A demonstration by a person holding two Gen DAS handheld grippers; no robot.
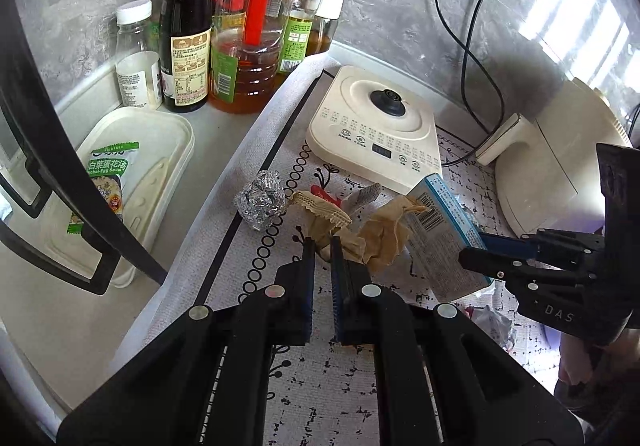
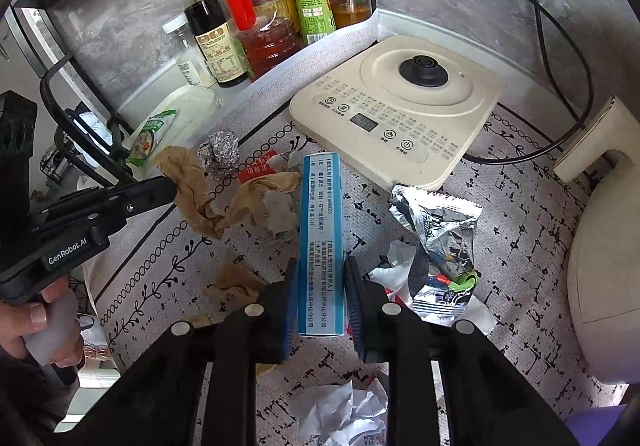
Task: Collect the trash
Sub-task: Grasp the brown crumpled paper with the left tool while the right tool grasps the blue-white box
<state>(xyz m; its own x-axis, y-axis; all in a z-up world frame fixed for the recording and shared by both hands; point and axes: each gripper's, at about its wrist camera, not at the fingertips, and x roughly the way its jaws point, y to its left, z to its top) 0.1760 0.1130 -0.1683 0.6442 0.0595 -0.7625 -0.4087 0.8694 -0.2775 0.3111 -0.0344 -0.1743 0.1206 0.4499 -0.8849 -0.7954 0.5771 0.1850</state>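
Observation:
My right gripper [image 2: 320, 278] is shut on a blue and white carton box [image 2: 322, 238], which also shows in the left wrist view [image 1: 440, 230], held above the patterned mat [image 2: 160, 266]. My left gripper [image 1: 321, 246] is shut on a crumpled brown paper [image 1: 340, 222]; in the right wrist view its fingers [image 2: 160, 190] pinch that brown paper [image 2: 188, 182]. A foil ball [image 1: 262, 202] lies just beyond it. A silver snack wrapper [image 2: 444, 238] and crumpled white paper [image 2: 344, 414] lie on the mat near the right gripper.
A cream induction base [image 1: 376, 126] sits behind the trash, with a white kettle [image 1: 560, 174] at right. Several sauce and oil bottles [image 1: 248, 38] stand at the back left. A white lidded tray [image 1: 160, 182] holds a green soup packet [image 1: 108, 174].

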